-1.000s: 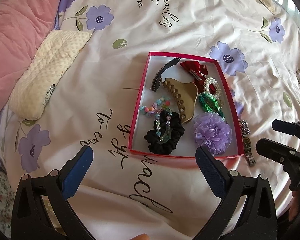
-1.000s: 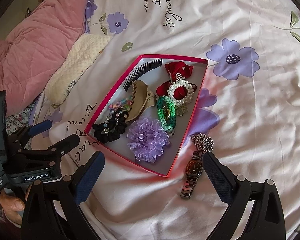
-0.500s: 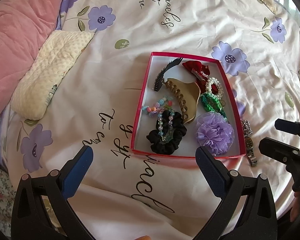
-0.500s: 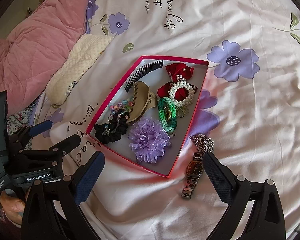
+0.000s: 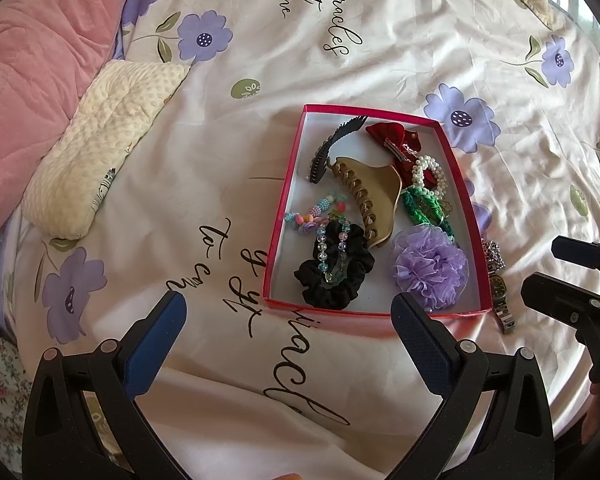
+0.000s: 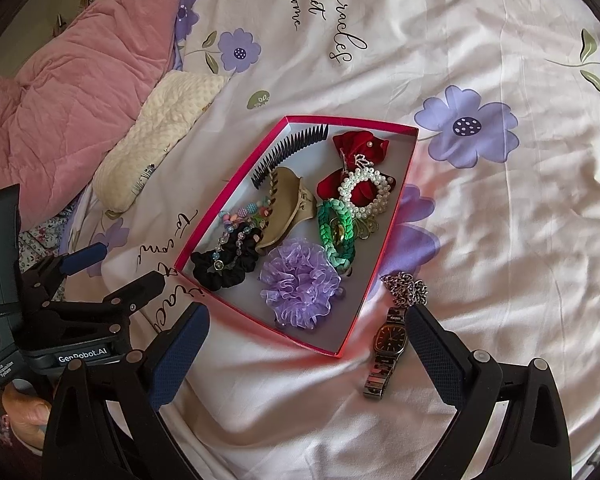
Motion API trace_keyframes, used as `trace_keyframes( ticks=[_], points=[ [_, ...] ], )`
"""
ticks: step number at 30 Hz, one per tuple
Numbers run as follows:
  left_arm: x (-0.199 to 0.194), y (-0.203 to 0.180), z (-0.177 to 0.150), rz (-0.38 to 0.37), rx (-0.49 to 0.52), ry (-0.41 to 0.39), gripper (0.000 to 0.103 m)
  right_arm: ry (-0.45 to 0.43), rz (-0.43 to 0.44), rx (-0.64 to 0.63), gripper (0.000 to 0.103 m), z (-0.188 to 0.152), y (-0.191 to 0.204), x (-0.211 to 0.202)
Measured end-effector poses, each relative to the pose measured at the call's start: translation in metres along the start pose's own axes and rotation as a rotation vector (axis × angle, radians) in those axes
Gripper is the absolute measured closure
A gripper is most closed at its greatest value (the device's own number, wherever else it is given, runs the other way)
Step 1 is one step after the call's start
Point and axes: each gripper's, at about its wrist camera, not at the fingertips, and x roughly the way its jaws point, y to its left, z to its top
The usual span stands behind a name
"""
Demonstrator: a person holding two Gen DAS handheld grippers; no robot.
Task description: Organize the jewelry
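Ruffled purple scrunchie (image 6: 299, 287) in shallow red tray (image 6: 374, 258)

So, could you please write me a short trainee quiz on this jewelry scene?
1. True or false: the wristwatch lies inside the red box.
2. Which item lies nearest the box's near edge? A) the purple organza scrunchie B) the black comb C) the red velvet bow
3. Fill in: both the left tool and the right tool are ____ and hold nothing.

Key: 1 false, it lies on the bedsheet beside the box, next to a silver chain. 2 A. 3 open.
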Motion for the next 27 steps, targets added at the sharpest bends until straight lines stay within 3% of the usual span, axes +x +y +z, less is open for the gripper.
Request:
trace_keyframes(
  ticks=[27],
  points=[
    [-0.0027,-0.0018,0.0009,0.007,-0.005,-0.005,0.0,-0.011,-0.003,-0.002,0.003,0.0014,0.0,-0.0033]
  ],
)
